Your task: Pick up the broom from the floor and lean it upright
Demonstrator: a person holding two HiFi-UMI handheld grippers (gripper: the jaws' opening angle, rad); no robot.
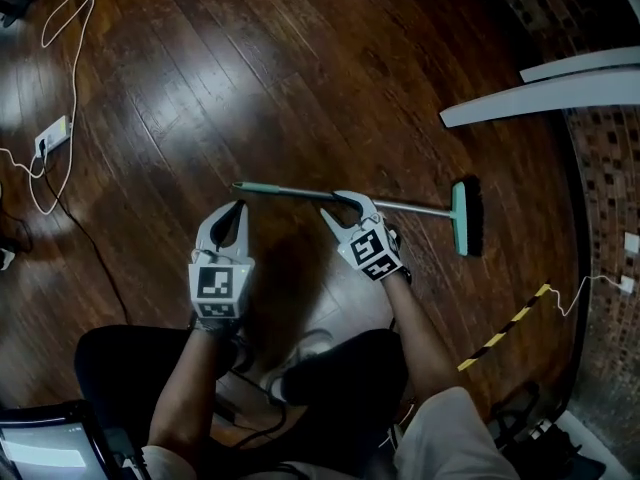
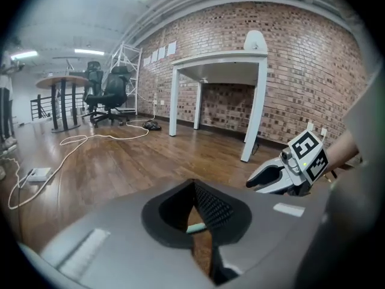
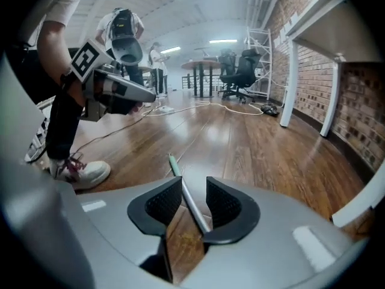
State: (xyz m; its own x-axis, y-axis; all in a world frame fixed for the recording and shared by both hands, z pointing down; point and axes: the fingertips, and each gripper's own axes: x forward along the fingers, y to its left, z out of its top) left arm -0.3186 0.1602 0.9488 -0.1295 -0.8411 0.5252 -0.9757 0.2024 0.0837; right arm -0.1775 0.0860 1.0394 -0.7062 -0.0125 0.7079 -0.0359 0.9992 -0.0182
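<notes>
Straddling the broom handle (image 1: 420, 207), the right gripper (image 3: 194, 185) gapes.

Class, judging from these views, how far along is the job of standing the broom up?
Done: nothing; the broom lies flat on the floor. In hand: the right gripper, open, straddles the handle, fingers not clamped. Still to do: grip, lift, lean it upright.

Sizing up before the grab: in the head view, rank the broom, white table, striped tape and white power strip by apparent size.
1. broom.
2. white table, cut by the frame and nearer the camera, so unsure against the broom.
3. striped tape.
4. white power strip.
</notes>
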